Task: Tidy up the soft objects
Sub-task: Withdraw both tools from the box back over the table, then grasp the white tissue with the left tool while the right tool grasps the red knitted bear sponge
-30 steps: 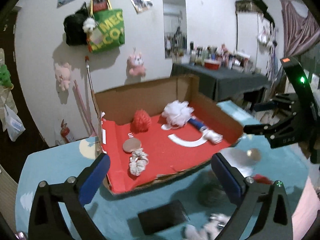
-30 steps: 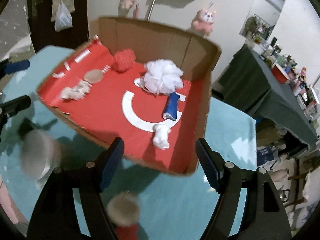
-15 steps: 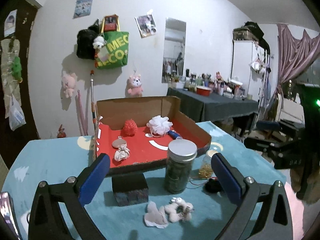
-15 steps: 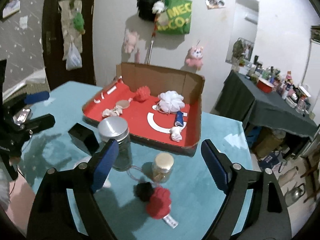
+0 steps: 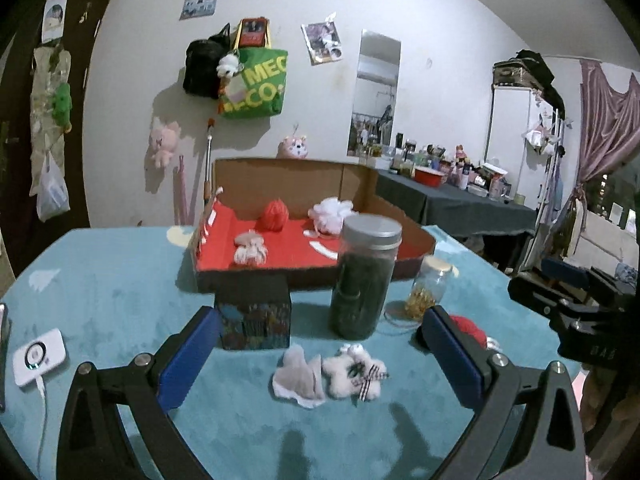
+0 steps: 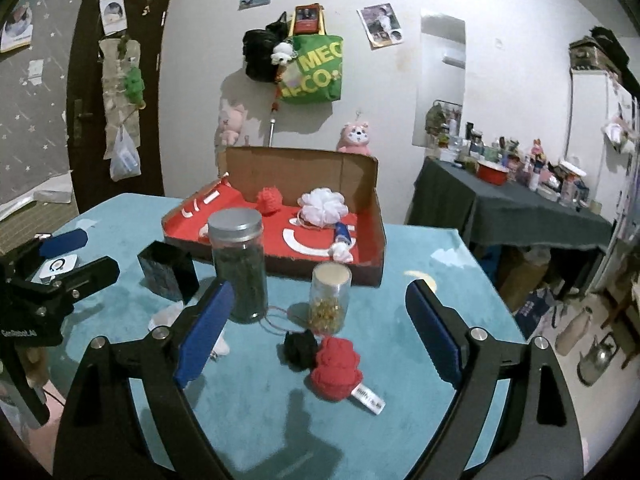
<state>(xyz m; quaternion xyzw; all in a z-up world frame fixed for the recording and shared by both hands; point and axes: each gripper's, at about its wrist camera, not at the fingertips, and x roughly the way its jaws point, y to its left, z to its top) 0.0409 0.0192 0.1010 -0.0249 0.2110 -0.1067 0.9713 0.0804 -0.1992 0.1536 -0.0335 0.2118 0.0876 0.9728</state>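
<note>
A teal cloth covers the table (image 6: 420, 248). At the back of it sits a cardboard box (image 6: 304, 168) with a red floor. In the box are a red pom-pom (image 6: 269, 199), a white bath puff (image 6: 323, 207) and a small blue-and-white roll (image 6: 342, 240) that lies with its long side running from the puff toward the front edge, white end nearest us. A pale scrunchie (image 5: 250, 248) lies in the box too, near its left side.

In front of the box stand a tall jar with a grey lid (image 6: 239, 264), a small jar of yellow bits (image 6: 329, 300) and a dark little box (image 6: 168, 276).

The right claw (image 6: 316, 334) hangs over the near part of the table. Its blue jaws are opening, and nothing is pressed between them. On the cloth between them lie a red knitted soft toy (image 6: 336, 368) and a black fuzzy ball (image 6: 300, 346), touching each other. The red toy's white tag (image 6: 368, 394) sticks out toward the lower right.

The left claw (image 5: 320, 356) is spread wide, with nothing in it. Between its fingers, on the cloth, lie a flat pale cloth piece (image 5: 298, 376) and a fluffy white hair bow with a checked ribbon (image 5: 356, 372), side by side. A white gadget with a cable (image 5: 38, 356) sits far to the left.
</note>
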